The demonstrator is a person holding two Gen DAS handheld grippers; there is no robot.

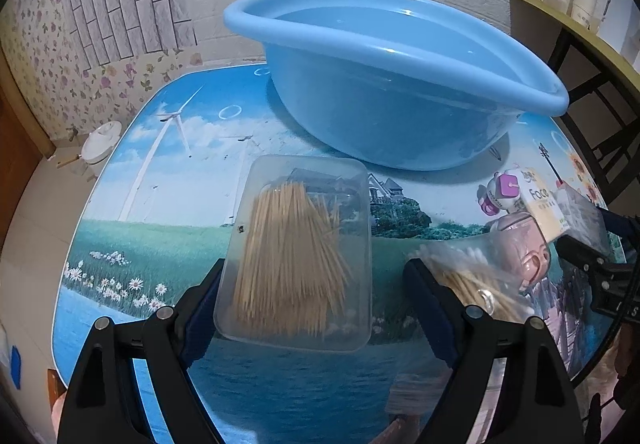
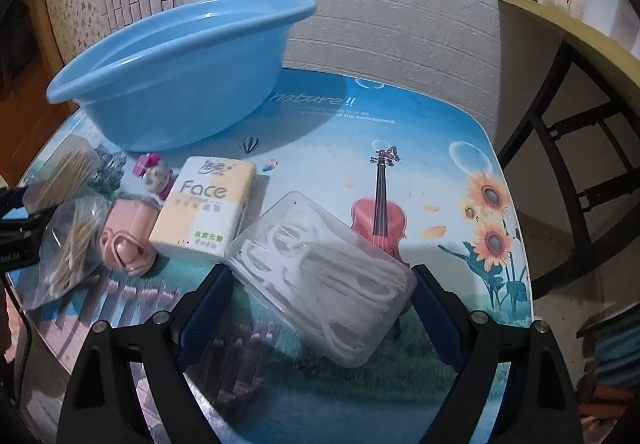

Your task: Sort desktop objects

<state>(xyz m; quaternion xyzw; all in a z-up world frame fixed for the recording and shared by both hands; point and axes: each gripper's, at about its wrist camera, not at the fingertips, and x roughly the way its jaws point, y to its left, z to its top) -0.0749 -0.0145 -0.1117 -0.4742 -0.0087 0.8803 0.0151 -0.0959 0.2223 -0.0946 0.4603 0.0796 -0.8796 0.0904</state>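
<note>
Printed table (image 2: 420, 116) under blue basin (image 2: 180, 84)

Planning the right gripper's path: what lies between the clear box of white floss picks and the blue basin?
In the right wrist view, only bare printed tabletop separates the floss pick box from the blue basin; the tissue pack sits just left of that line.

On the desk (image 2: 400, 116), the basin (image 2: 180, 84) sits at eleven o'clock. The tissue pack (image 2: 204, 208) lies before it. The floss box (image 2: 324, 276) lies at the pack's four o'clock, the toothpick box (image 1: 296, 252) far left.
</note>
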